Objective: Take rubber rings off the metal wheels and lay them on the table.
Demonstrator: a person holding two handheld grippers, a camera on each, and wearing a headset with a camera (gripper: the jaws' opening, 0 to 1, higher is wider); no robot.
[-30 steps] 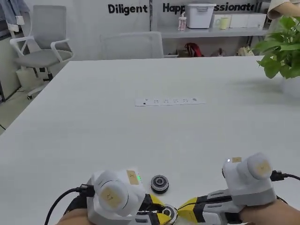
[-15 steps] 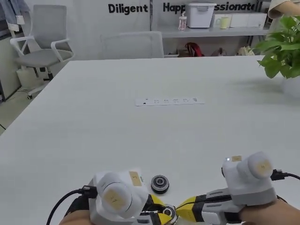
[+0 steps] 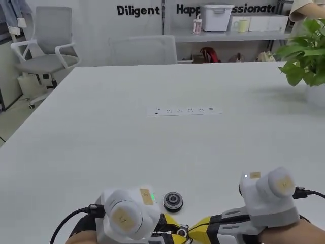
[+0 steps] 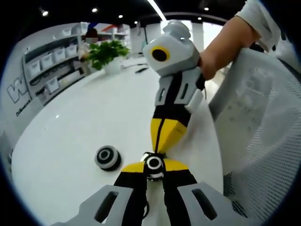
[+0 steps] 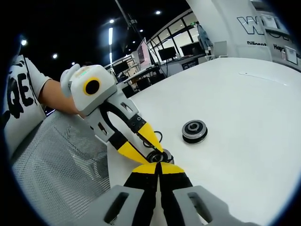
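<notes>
**Head view:** table [image 3: 152, 152]. Free wheel [image 3: 173, 200] lies flat at 6 o'clock. Left gripper [image 3: 173, 232] and right gripper [image 3: 197, 229] meet tip to tip just below it.

**Left gripper view:** jaws clenched on held wheel [image 4: 154, 163]. Right gripper enters from 12 o'clock.

**Right gripper view:** jaws pressed together at held wheel's rim; whether rubber is caught, cannot tell.

**Handling, judged:** wheels stiff, weighty, slick. Ring [image 5: 194, 137] soft and stretchy; pinch its outer edge and peel.
</notes>
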